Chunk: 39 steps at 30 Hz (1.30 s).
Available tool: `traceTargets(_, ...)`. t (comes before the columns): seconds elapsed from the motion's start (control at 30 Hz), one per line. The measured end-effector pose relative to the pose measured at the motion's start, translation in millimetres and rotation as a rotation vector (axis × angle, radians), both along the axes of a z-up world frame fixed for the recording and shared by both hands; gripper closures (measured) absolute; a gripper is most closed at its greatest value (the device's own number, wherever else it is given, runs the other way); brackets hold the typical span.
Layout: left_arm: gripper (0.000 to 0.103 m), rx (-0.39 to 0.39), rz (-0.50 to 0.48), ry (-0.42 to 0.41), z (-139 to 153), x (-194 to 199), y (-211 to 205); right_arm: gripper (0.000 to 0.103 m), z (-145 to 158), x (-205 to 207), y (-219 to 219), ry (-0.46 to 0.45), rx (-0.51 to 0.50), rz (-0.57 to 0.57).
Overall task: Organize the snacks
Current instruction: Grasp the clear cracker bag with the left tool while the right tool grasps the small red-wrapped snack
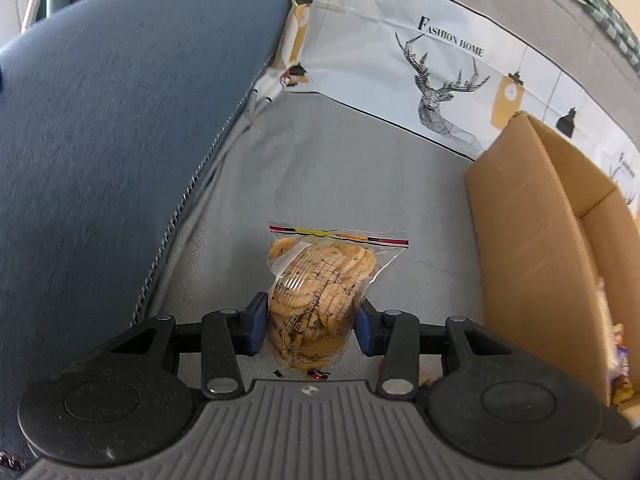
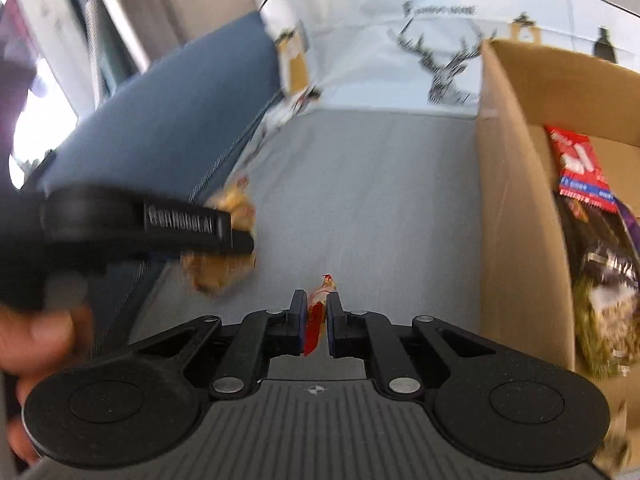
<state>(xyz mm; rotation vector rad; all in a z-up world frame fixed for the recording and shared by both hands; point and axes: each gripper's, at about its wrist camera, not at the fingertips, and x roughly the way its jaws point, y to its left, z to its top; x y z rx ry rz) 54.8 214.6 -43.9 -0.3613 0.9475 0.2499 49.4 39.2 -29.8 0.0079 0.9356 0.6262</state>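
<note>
My left gripper (image 1: 311, 322) is shut on a clear zip bag of cookies (image 1: 320, 280), lifted above the grey sofa seat (image 1: 340, 168). In the right wrist view that same left gripper (image 2: 240, 240) shows blurred at the left, with the cookie bag (image 2: 222, 264) in it. My right gripper (image 2: 317, 322) is shut on a thin red and gold snack wrapper (image 2: 318, 308). An open cardboard box (image 2: 516, 216) stands to the right of both grippers, also seen at the right of the left wrist view as a cardboard box (image 1: 532, 248).
Inside the box lie several snack packets, among them a red packet (image 2: 580, 168) and a dark bag (image 2: 608, 264). A blue cushion (image 1: 112, 128) fills the left. A white deer-print cloth (image 1: 440, 76) covers the sofa back. A person's hand (image 2: 36, 340) holds the left gripper.
</note>
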Motion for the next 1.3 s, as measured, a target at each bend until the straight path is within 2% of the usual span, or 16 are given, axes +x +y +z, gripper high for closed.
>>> traceTargets(0.17,0.054,-0.037,-0.019,0.069,-14.4,3.7,1.3,0.093,-18.7,-8.6,-1.7,0.097,-0.064,0.037)
traceTargets(0.33,0.051,-0.022,-0.036,0.09,-20.8,7.4,-3.7,0.09,-25.2,-8.8,4.2,0.092,-0.098,0.058)
traceTargets(0.6,0.039,-0.016,-0.019,0.137,-32.2,18.3,-3.1,0.085,-34.4,-0.5,9.4,0.107,-0.133,0.049)
traceTargets(0.83,0.038,0.013,-0.035,0.153,-38.4,27.3,-7.0,0.085,-35.6,0.3,11.2,0.097,-0.14,0.051)
traceTargets(1.3,0.042,0.014,-0.047,0.145,-36.0,25.7,-9.8,0.088,-32.3,-7.0,9.8,0.078,-0.149,0.053)
